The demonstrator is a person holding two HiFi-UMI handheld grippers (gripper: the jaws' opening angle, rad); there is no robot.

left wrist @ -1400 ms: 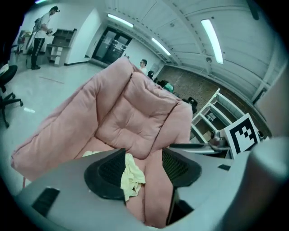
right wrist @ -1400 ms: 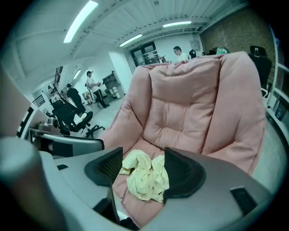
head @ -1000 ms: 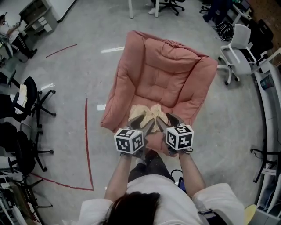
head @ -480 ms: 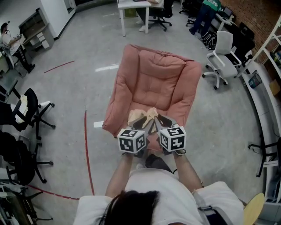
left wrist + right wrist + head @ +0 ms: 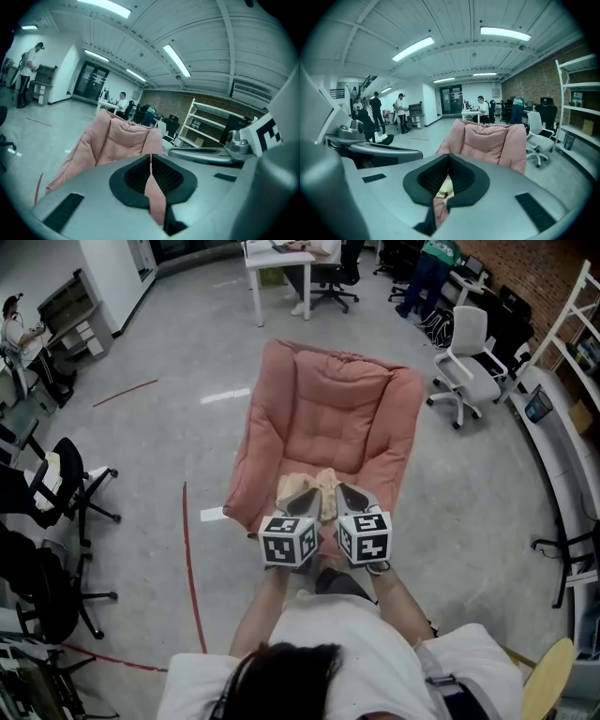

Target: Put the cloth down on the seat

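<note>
A cream cloth [image 5: 314, 487] lies crumpled on the front of the seat of a pink padded chair [image 5: 328, 409]. My left gripper [image 5: 306, 498] and right gripper [image 5: 349, 495] hover side by side just over the cloth's near edge. Both are shut, with nothing between the pads. In the left gripper view the left gripper [image 5: 151, 157] has its tips together, and only the pink chair [image 5: 117, 140] shows beyond. In the right gripper view the right gripper [image 5: 448, 159] is shut too. A bit of the cloth [image 5: 444, 189] shows below its tips, in front of the chair [image 5: 487, 140].
Black office chairs [image 5: 56, 474] stand at the left and a white one [image 5: 464, 371] at the right. A white table [image 5: 281, 259] is behind the pink chair. A red tape line [image 5: 187, 568] runs on the grey floor. Shelving [image 5: 562, 343] lines the right wall.
Both grippers' jaws have gone from open beside the cloth to shut. The cloth stays on the seat. The head view has tilted up, showing more of the room.
</note>
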